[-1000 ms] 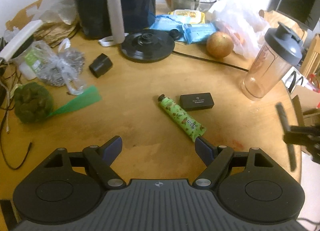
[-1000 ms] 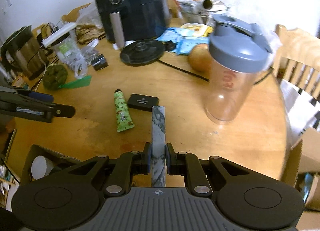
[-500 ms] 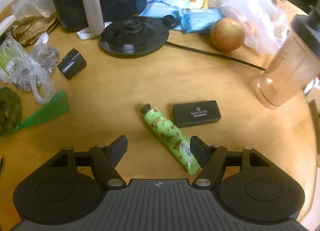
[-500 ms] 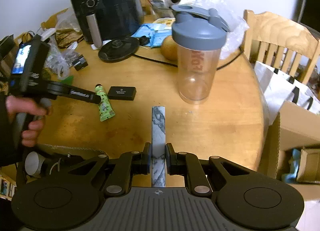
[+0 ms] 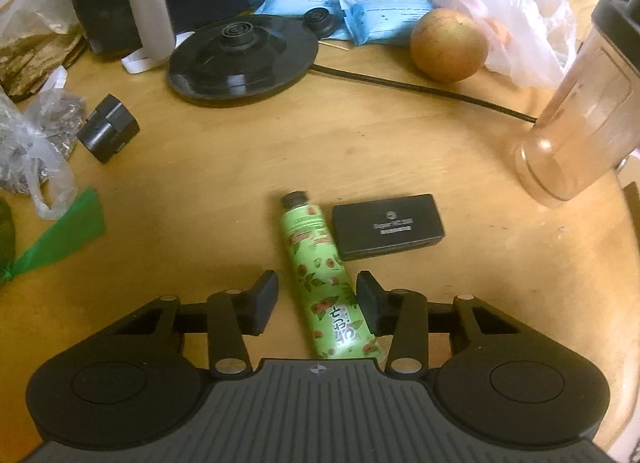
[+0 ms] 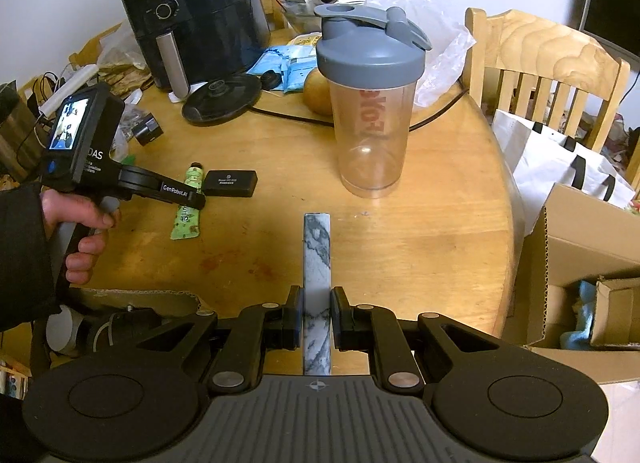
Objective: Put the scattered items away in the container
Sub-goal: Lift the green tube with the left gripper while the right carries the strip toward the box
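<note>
A green floral tube (image 5: 320,275) lies on the wooden table, its tail end between the fingers of my open left gripper (image 5: 318,301); neither pad touches it. A flat black case (image 5: 387,226) lies just right of the tube. My right gripper (image 6: 317,317) is shut on a grey marbled bar (image 6: 317,259) held above the table's near edge. In the right wrist view the left gripper (image 6: 182,199) hangs over the tube (image 6: 186,219) beside the case (image 6: 230,183). A cardboard box (image 6: 132,297) with items sits below the table edge at the left.
A clear shaker bottle with grey lid (image 6: 370,103) stands mid-table. A black kettle base (image 5: 240,55), its cord, an apple (image 5: 448,45), blue packets, a small black cube (image 5: 108,133) and plastic bags lie farther back. An air fryer (image 6: 192,15) stands behind. A chair and open boxes (image 6: 580,263) are right.
My left gripper moved forward and down over the green tube, so the tube's tail now lies between its fingers. My right gripper drew back and rose, still holding the marbled bar.
</note>
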{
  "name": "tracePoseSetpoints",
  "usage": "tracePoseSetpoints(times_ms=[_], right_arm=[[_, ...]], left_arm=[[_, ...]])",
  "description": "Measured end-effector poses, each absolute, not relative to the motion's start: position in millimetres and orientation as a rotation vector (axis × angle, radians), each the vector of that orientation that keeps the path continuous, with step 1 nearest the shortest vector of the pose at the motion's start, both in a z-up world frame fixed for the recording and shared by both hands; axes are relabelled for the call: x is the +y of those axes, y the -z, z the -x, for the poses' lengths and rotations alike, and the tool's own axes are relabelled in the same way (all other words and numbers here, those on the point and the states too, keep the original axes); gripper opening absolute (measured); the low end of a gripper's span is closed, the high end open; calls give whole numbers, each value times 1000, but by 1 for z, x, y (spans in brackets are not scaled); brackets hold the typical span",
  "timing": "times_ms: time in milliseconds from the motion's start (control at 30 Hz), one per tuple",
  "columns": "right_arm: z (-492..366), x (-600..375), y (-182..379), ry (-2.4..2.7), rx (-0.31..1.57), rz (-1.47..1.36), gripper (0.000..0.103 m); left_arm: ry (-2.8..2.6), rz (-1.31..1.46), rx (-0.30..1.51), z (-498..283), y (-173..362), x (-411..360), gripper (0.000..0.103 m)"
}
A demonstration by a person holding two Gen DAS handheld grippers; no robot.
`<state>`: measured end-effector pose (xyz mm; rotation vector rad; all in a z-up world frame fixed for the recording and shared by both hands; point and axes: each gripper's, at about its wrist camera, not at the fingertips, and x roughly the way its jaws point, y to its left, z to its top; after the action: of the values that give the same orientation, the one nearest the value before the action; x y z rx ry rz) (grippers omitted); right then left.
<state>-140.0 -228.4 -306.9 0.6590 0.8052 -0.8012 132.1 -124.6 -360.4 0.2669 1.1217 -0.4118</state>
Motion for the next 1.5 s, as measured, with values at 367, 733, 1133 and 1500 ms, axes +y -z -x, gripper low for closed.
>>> tracePoseSetpoints(times_ms=[367,733,1133,1500], right_arm=[[147,-225,307,800,801,-667,17],[155,-225,308,798,791,-683,17],[151,-228,302,773,766,-680,17],[141,-230,292,710,716,-747,17]], left_arm=[[400,-275,1097,-141,367,-122,35],[422,-282,1097,-136,361,-117,27],[442,-224,1026,-125,314,-87,27],[432,-184,969,-99,271,-48,27]])
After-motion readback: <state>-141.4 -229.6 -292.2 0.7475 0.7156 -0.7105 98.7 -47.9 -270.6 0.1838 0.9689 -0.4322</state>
